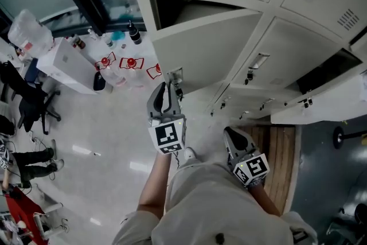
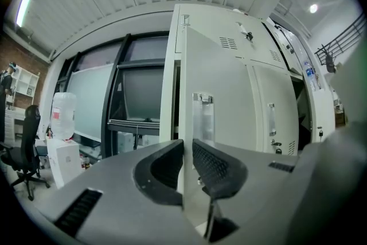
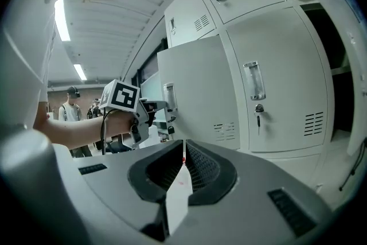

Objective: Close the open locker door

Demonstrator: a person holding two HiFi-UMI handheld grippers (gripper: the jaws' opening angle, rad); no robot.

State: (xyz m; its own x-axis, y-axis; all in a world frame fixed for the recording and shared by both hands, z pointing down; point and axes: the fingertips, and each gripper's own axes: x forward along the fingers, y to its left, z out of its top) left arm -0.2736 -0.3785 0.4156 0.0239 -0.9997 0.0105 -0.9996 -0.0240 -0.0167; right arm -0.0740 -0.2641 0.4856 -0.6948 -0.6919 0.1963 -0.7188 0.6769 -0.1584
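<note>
Locker door (image 1: 212, 49) edge sits pinched between the left gripper's (image 2: 188, 149) jaws, near its handle (image 2: 202, 117) — the door stands swung out from the locker bank (image 1: 298, 49) — while the right gripper (image 3: 184, 153), jaws pressed together on nothing, hangs apart to the right

The open door (image 1: 209, 49) juts out straight ahead of me, its edge caught between my left gripper's (image 1: 166, 88) jaws. Left of it the floor (image 1: 114, 140) lies free as far as the bottles (image 1: 131, 63) and white box (image 1: 66, 66). To my right a second door (image 1: 321, 105) hangs open.
</note>
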